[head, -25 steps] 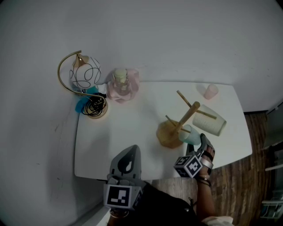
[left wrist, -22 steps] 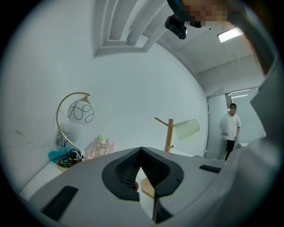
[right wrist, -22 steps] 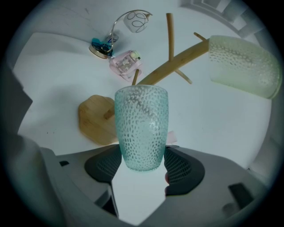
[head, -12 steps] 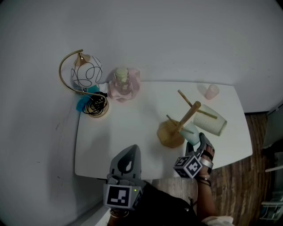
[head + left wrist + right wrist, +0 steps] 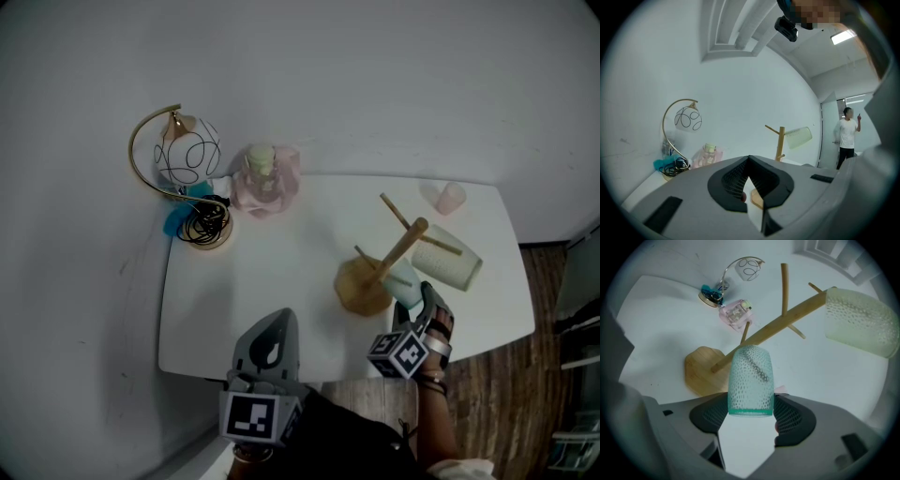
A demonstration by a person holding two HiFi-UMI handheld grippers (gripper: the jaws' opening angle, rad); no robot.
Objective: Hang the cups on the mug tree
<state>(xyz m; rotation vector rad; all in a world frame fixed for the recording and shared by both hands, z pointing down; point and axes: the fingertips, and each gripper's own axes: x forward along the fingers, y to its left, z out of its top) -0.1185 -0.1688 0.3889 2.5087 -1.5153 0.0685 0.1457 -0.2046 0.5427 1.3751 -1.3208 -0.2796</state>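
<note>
The wooden mug tree point(image 5: 398, 253) stands on the white table point(image 5: 253, 281), right of the middle. A pale green cup point(image 5: 448, 262) hangs on its right peg. My right gripper point(image 5: 412, 302) is shut on a teal dotted cup point(image 5: 403, 279), held bottom-up against the lower part of the trunk. In the right gripper view the teal cup point(image 5: 751, 380) sits between the pads, with a dark peg-like streak showing through it and the tree's base point(image 5: 703, 373) just behind. A small pink cup point(image 5: 450, 197) stands at the far right. My left gripper point(image 5: 274, 330) is shut and empty near the table's front edge.
A gold arc lamp with a globe point(image 5: 183, 159) and coiled cable stands at the back left, a pink wrapped bottle point(image 5: 262, 178) beside it. The wall runs behind the table. Wooden floor point(image 5: 506, 394) lies to the right. A person point(image 5: 846, 136) stands far off.
My right gripper has edged the teal cup slightly closer to the tree's trunk. The left gripper has stayed put.
</note>
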